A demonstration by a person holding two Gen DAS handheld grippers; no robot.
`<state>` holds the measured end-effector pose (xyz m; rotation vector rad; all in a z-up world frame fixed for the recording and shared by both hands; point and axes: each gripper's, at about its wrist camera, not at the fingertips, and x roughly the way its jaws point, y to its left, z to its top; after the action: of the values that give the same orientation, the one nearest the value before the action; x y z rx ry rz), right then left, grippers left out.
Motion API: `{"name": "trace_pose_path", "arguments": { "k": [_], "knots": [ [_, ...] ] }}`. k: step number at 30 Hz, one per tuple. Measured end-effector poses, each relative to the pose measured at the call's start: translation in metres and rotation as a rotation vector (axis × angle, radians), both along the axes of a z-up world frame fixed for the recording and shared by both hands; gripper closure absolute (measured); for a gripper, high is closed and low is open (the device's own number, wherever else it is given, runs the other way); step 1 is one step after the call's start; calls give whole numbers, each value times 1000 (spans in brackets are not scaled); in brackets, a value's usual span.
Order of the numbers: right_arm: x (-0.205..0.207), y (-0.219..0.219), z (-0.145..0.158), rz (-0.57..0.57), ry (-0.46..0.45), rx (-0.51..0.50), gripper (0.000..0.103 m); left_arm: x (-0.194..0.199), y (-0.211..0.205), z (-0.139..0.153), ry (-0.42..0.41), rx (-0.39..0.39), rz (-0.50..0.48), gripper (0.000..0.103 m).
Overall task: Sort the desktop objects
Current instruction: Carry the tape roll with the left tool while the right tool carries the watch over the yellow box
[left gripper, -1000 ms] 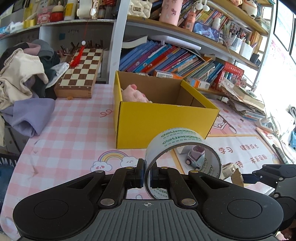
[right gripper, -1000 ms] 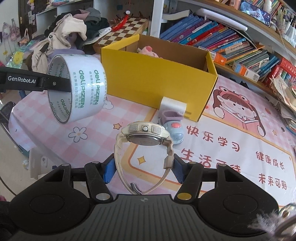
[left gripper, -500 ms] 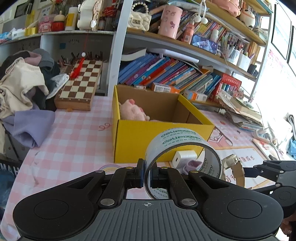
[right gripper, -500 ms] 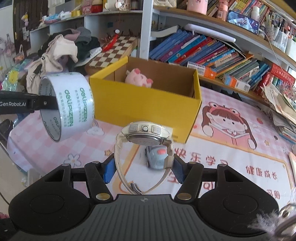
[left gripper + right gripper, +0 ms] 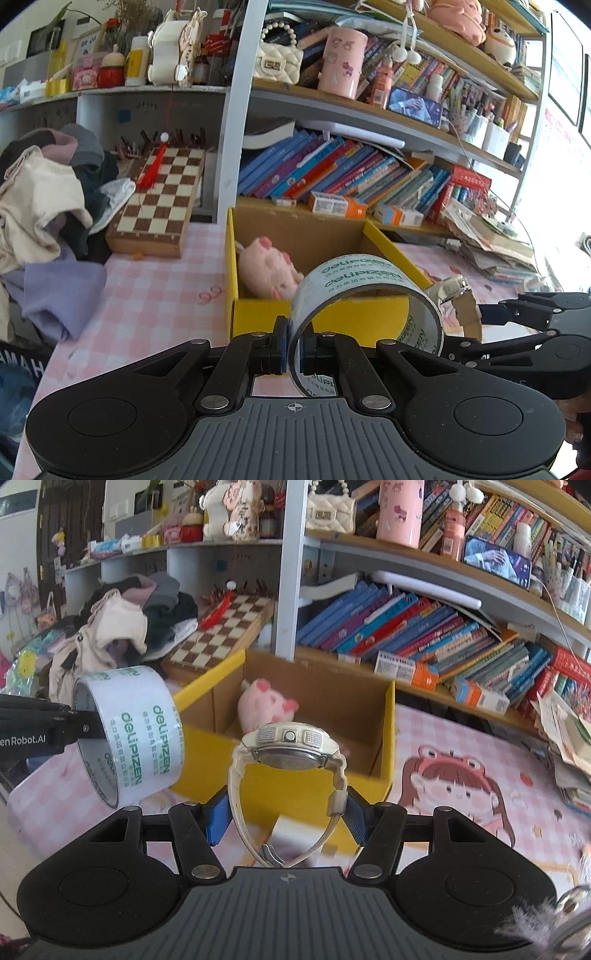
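Both hands loaded, both in the air on the near side of the yellow box (image 5: 295, 782).

Left gripper (image 5: 293, 349): fingers clamped almost fully together on the wall of the tape roll (image 5: 364, 291), one finger inside the ring, one outside. Pinching the thin wall makes sense, since the roll looks too wide to span across. The roll hangs to the right of the fingers with its open side facing the camera.

Right gripper (image 5: 286, 818): fingers about half open, pressing on both sides of the white watch (image 5: 290, 746)'s strap loop, case on top and buckle hanging low. Gripping across the loop keeps the case clear of the pads.

The tape roll is left of the watch, apart from it, both in front of the box's near wall and roughly level with its rim.

Box sits on the pink checked desk (image 5: 155, 280), open top, cardboard inside. Contents visible: one pink plush pig (image 5: 264, 707) against the far-left corner. Rest of the floor looks bare, though the near part is hidden behind the wall.

My read: both items go in that box next; each needs to clear the near wall before release.
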<state>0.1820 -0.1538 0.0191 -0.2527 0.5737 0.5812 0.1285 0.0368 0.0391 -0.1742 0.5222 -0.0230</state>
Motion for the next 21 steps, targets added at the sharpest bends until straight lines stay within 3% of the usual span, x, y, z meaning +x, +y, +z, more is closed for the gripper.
{"name": "trace_pose_path", "arguments": {
  "k": [21],
  "knots": [
    [96, 8, 20, 90, -66, 33, 44, 84, -4, 10, -11, 38, 76, 98]
  ]
}}
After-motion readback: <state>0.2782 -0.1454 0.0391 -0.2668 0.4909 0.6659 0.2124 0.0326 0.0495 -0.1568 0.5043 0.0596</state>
